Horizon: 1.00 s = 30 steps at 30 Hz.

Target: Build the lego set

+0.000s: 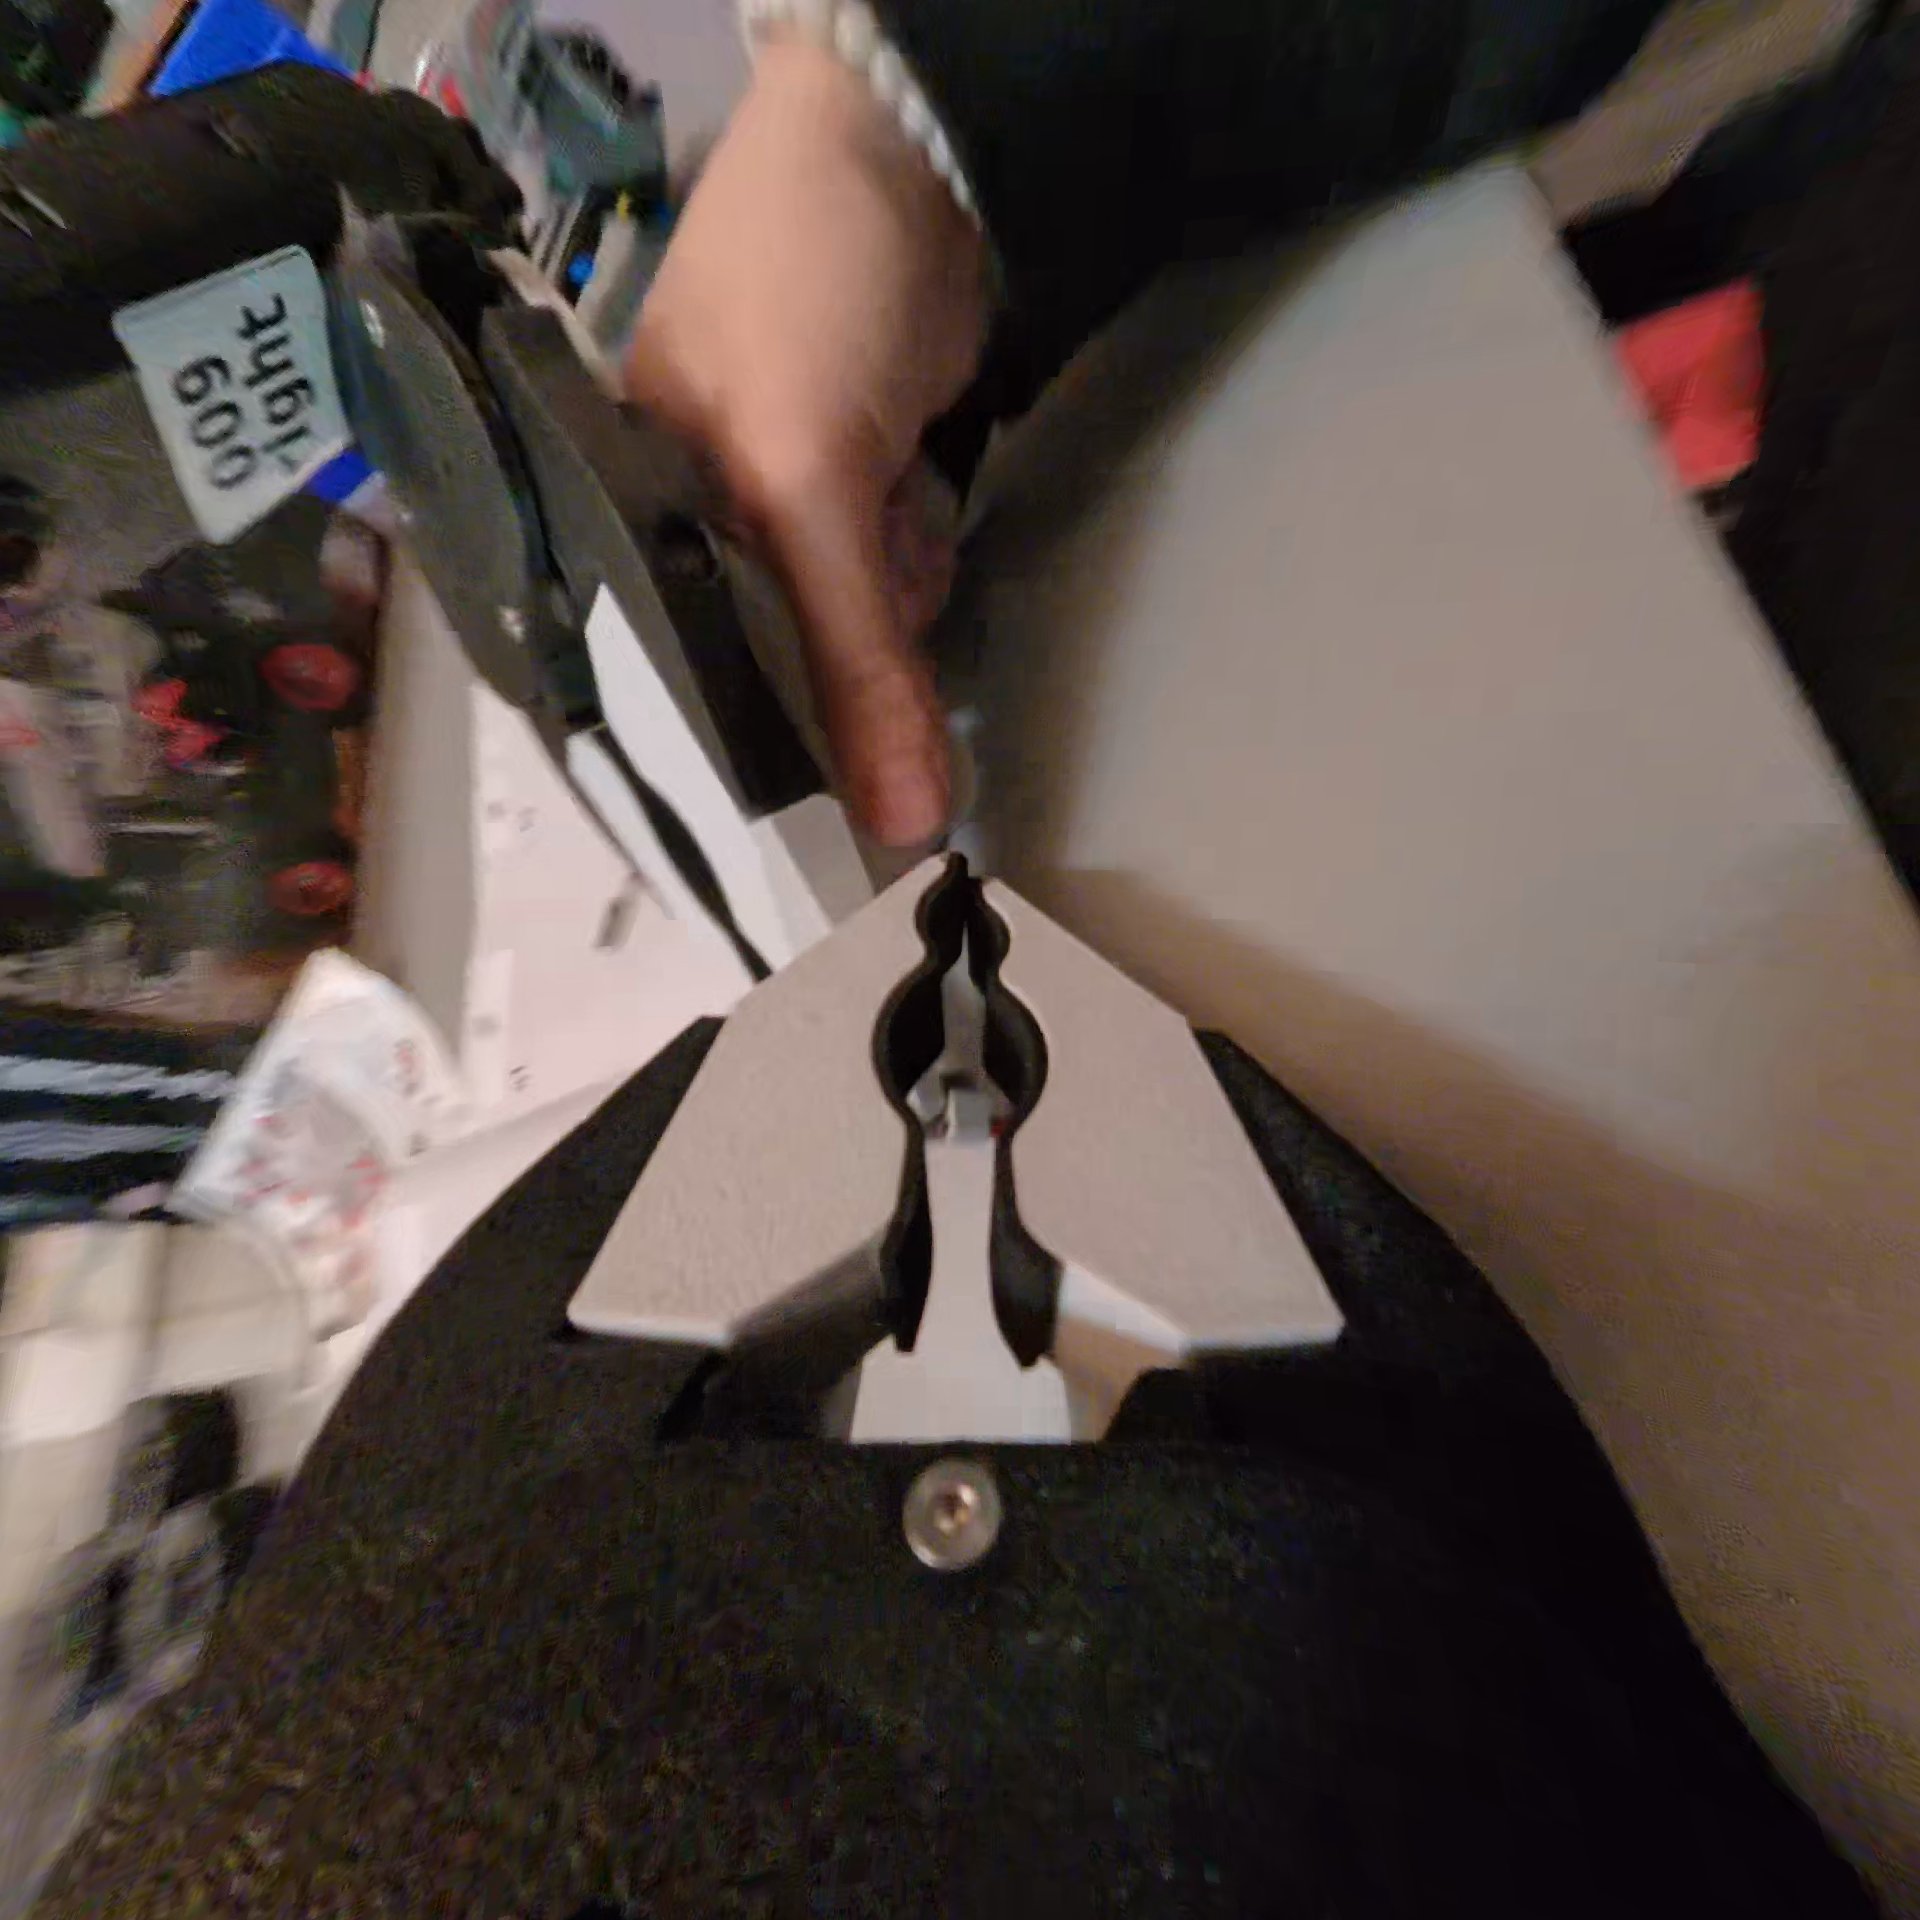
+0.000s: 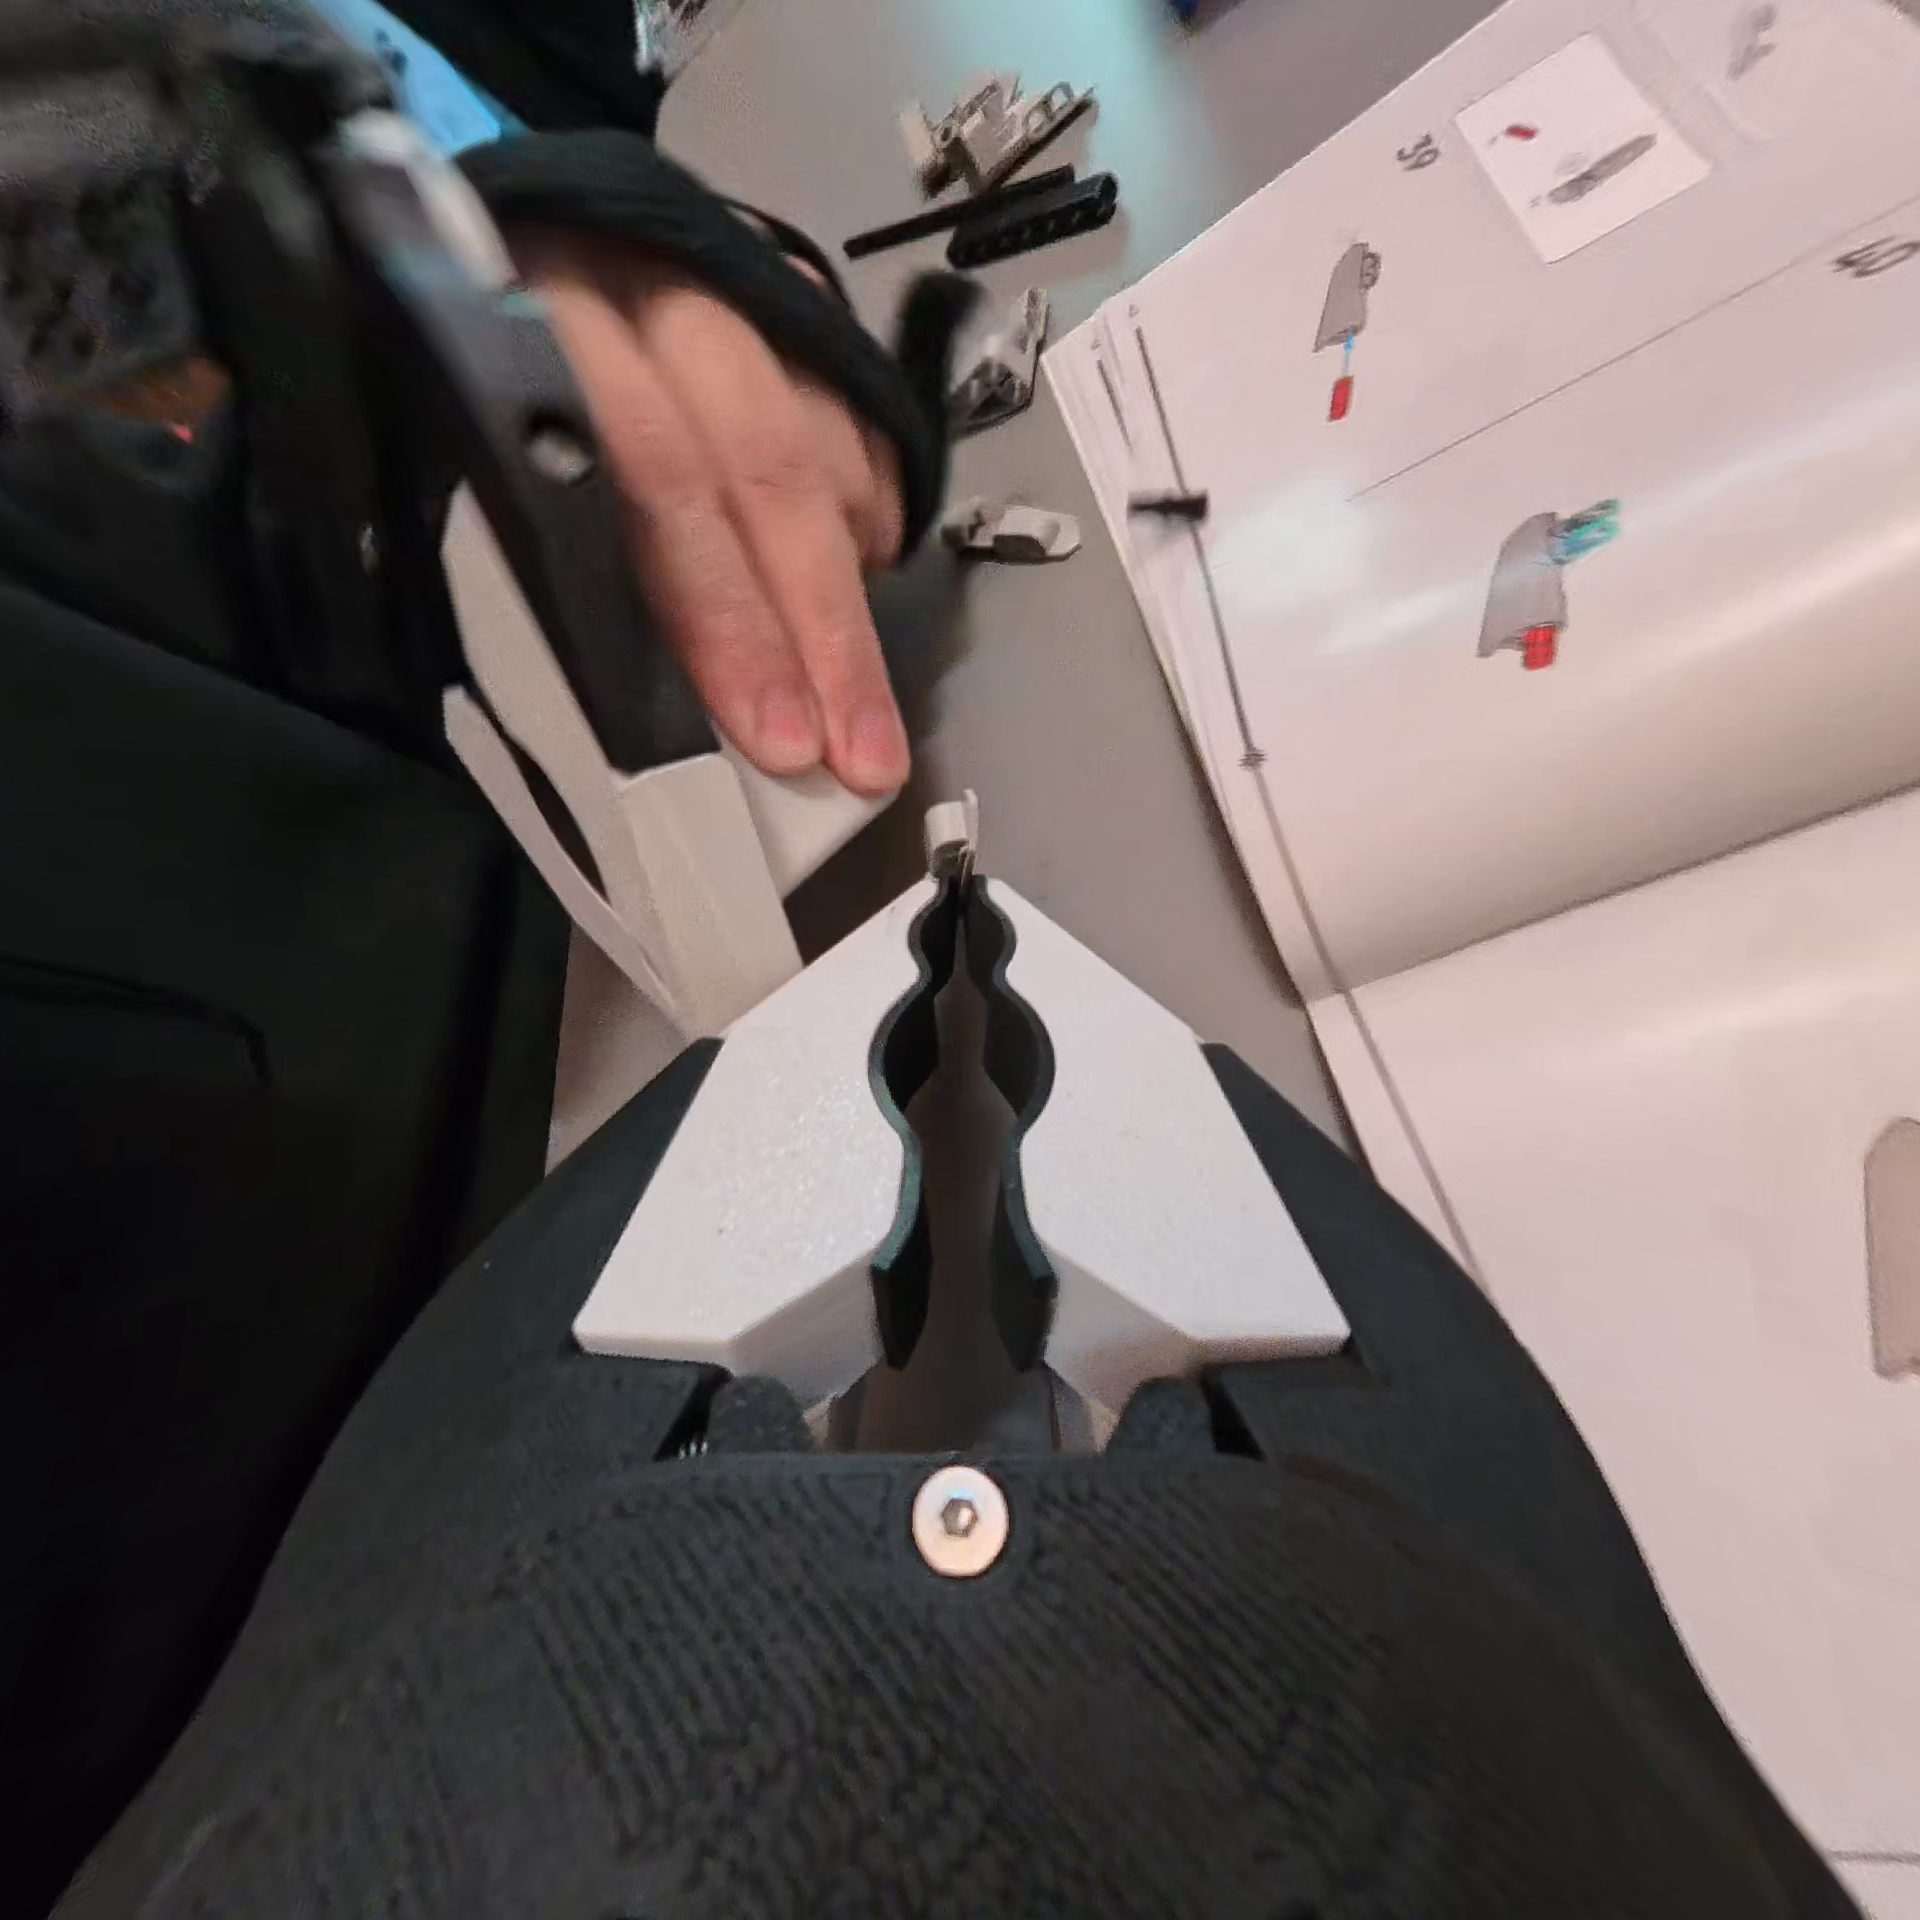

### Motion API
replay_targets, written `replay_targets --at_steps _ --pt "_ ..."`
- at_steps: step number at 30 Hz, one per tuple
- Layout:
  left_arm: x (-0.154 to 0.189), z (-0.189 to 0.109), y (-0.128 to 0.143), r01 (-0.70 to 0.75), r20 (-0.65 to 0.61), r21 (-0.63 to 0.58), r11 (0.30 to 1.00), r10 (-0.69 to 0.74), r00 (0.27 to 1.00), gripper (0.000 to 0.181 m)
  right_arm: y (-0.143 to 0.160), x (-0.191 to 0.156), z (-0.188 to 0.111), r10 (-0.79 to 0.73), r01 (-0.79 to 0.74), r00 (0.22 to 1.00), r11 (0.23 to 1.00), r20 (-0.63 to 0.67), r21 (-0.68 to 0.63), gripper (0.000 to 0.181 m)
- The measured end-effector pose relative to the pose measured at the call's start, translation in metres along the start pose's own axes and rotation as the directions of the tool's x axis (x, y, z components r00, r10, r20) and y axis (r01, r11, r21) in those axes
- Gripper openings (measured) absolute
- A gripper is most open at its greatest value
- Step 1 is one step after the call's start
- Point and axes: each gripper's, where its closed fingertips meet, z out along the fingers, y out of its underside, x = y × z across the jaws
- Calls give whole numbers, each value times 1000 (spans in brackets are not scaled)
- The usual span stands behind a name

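My left gripper (image 1: 961, 878) has its jaws closed at the tip on a grey lego piece (image 1: 961, 1055) with a small red part, which shows through the gap between the fingers. My right gripper (image 2: 961, 883) is shut on a small light grey lego piece (image 2: 951, 826) that sticks out past its tip. The two grippers meet tip to tip above the table. The right gripper's white fingers (image 1: 821, 852) and the hand on it (image 1: 821, 436) show in the left wrist view. The left gripper's fingers (image 2: 800, 821) and hand (image 2: 748, 582) show in the right wrist view.
An open instruction booklet (image 2: 1558, 727) lies to the right on the grey table (image 2: 1049, 675); it also shows in the left wrist view (image 1: 1351, 623). Loose pieces lie beyond: a black beam (image 2: 1029, 213) and grey parts (image 2: 997, 358), (image 2: 1013, 530). A plastic bag (image 1: 312, 1122) lies left. The grippers' ends are close to 5 centimeters from one another.
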Motion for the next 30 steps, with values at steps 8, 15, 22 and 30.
replay_targets --at_steps 8,15,22,30 --pt "-27 -42 30 269 26 83 960 -272 962 0 0 9 -11 62 -61 998 997 -18 39 1" --pt "-36 -52 42 376 15 143 915 -382 924 0 0 7 -11 68 -68 998 997 -2 37 1" --pt "-39 -63 42 462 -40 212 861 -465 885 5 -1 6 -12 74 -75 997 996 12 39 1" --pt "-50 -102 15 548 -180 447 707 -529 829 38 -2 5 -13 86 -87 996 995 31 45 1"
